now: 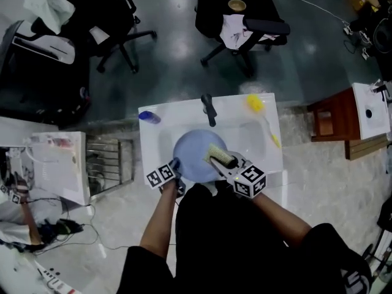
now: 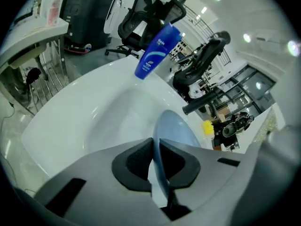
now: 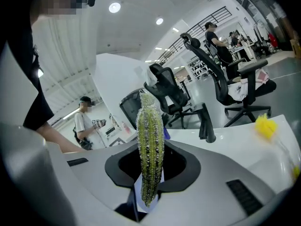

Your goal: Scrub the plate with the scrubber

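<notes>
At the far left, a wire rack stands on the floor just beside the white sink. On the sink's back left corner there is a blue bottle.

Your left gripper comes in from the near side of the basin. In the left gripper view its jaws are closed tight on the near left rim of the blue plate, and the rim runs thin and edge-on between the two dark pads. The plate is in the middle of the basin, in front of the black faucet, and its round face is turned up toward you. I cannot tell whether it rests on the bottom of the basin or hangs above it.

Your right gripper is at the plate's right side. Its jaws are clamped on the green-yellow scrubber, which sticks out past them and is covered with small wet bubbles in the right gripper view. From the head view the scrubber lies over the right part of the plate. I cannot tell whether it touches the plate.

More to the right, a yellow brush lies on the sink's back right corner. Behind the sink stands a black office chair.
</notes>
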